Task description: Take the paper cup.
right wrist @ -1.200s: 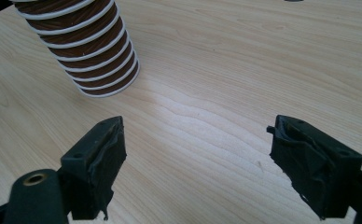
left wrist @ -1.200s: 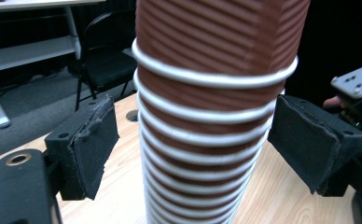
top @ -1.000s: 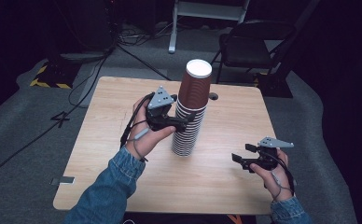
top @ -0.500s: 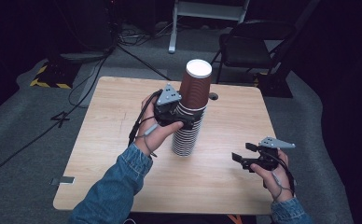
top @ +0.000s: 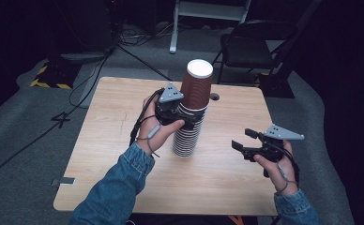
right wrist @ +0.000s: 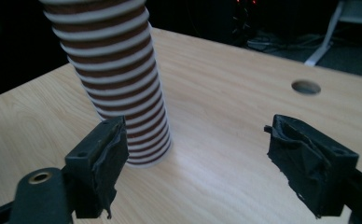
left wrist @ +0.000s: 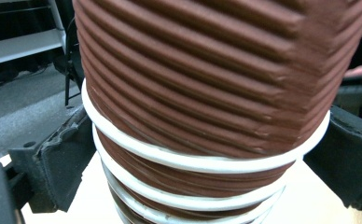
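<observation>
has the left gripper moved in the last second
Yes. The left gripper has closed in rightward on the cup stack, judged against the table.

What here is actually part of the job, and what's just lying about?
In the job:
stack of brown cups
left gripper, jaws around the stack
right gripper, open, apart

Lying about:
black chair
floor cables
table hole
</observation>
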The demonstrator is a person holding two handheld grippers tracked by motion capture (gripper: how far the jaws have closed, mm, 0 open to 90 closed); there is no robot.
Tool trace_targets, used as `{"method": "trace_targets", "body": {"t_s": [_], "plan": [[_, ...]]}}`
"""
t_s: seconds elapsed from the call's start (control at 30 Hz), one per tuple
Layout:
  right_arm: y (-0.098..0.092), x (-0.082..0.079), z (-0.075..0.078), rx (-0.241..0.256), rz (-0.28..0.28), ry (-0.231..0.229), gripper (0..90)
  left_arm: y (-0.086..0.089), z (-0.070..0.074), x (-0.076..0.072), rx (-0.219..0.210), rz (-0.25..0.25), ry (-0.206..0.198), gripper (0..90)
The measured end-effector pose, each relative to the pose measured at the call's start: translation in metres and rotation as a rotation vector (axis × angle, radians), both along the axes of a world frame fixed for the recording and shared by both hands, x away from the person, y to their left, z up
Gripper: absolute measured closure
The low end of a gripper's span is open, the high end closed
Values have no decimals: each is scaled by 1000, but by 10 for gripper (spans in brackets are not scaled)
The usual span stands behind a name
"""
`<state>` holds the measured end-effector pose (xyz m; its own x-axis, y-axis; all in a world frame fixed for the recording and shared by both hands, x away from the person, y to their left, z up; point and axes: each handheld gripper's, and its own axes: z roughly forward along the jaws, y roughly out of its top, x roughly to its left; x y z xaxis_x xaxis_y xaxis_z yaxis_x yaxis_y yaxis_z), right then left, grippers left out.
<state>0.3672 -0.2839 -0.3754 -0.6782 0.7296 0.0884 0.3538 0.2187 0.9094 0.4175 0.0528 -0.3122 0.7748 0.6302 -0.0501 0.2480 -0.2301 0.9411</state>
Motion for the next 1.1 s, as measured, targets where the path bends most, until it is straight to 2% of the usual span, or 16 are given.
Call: {"method": "trace_targets", "body": {"t_s": [0.07,0.27,0.5,0.7,0.93,1.1], "plan": [[6,1,18,-10,21,-26,208,0,0,0,0,-3,0,27],[20,6,51,-22,59,-72,210,1,-1,2,-2,-13,5,26],[32,15,66,-33,92,-61,209,1,-2,2,6,-16,3,26],[42,21,85,-43,95,-80,207,1,-3,2,-1,-15,7,25],[51,30,109,-8,120,-78,190,2,-2,2,1,-19,12,25],[66,36,124,-34,142,-81,157,1,-2,2,1,-18,11,25]]}}
